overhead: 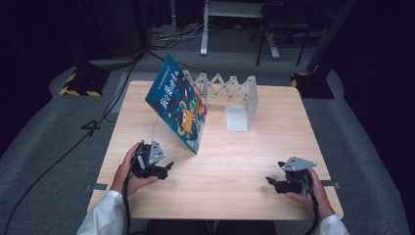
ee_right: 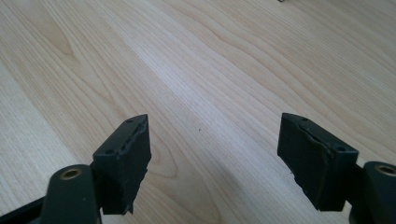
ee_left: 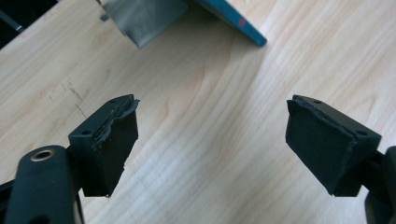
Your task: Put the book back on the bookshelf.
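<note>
From the high view, a blue picture book (overhead: 178, 105) is leaning on an expandable white book rack (overhead: 230, 95), just ahead-right of the left gripper (overhead: 166, 169); the right gripper (overhead: 271, 182) is resting well apart.

In the left gripper view, jaws are standing apart, the book corner (ee_left: 243, 25) ahead.

In the right gripper view, jaws are gaping over the bare wooden table (ee_right: 196, 70).

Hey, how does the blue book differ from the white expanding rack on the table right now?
The book is colourful, blue with cartoon art; the rack is plain white. The book is one solid slab, tilted and leaning back toward the rack; the rack stands upright, stretched out in a zigzag lattice with flat end plates. The book sits nearer the left gripper than the rack does. Both rest on the wooden table.
</note>
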`<act>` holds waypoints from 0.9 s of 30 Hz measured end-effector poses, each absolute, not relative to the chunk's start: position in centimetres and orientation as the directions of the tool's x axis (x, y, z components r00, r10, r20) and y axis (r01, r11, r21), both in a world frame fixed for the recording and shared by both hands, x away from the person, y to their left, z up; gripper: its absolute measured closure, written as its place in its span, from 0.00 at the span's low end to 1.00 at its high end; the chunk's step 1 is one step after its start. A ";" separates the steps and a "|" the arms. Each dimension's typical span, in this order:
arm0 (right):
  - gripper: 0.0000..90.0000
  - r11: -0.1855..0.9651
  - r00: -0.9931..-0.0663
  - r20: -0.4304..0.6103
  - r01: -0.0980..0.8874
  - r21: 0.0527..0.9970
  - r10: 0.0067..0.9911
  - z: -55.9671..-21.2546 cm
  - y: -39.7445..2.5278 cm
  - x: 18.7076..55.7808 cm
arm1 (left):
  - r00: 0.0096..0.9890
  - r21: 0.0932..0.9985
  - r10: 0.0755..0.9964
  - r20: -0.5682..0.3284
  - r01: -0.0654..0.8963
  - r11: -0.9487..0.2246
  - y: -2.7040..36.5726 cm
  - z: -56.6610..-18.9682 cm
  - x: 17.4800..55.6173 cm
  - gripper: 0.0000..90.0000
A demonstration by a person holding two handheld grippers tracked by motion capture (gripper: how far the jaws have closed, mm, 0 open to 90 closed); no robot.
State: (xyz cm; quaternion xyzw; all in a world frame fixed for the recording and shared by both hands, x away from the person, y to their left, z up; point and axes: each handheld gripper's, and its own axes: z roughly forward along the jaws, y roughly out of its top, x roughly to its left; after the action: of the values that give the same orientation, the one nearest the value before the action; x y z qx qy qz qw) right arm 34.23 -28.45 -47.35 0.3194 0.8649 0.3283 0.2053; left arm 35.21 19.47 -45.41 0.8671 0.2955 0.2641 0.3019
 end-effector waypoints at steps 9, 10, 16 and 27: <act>0.29 0.558 -0.686 -0.156 0.415 0.719 0.711 -47.4 -30.0 33.5 | 0.681 0.637 0.672 0.290 0.387 -0.667 20.5 -46.6 33.8 0.19; 0.29 0.555 -0.684 -0.154 0.418 0.719 0.713 -47.5 -30.2 33.4 | 0.681 0.637 0.672 0.290 0.387 -0.667 20.5 -46.6 33.8 0.19; 0.29 0.544 -0.670 -0.152 0.426 0.723 0.726 -47.7 -31.3 32.9 | 0.679 0.639 0.685 0.264 0.409 -0.652 21.6 -46.8 32.4 0.19; 0.30 0.471 -0.608 -0.101 0.487 0.735 0.787 -48.9 -34.0 31.8 | 0.650 0.657 0.735 0.194 0.470 -0.589 24.2 -48.1 30.4 0.19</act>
State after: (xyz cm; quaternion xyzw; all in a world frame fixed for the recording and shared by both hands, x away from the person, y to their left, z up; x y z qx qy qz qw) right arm 31.76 -34.02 -48.87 0.3842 0.8292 0.3416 0.2193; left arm 30.41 24.21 -48.13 0.8613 0.3497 0.2298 0.2881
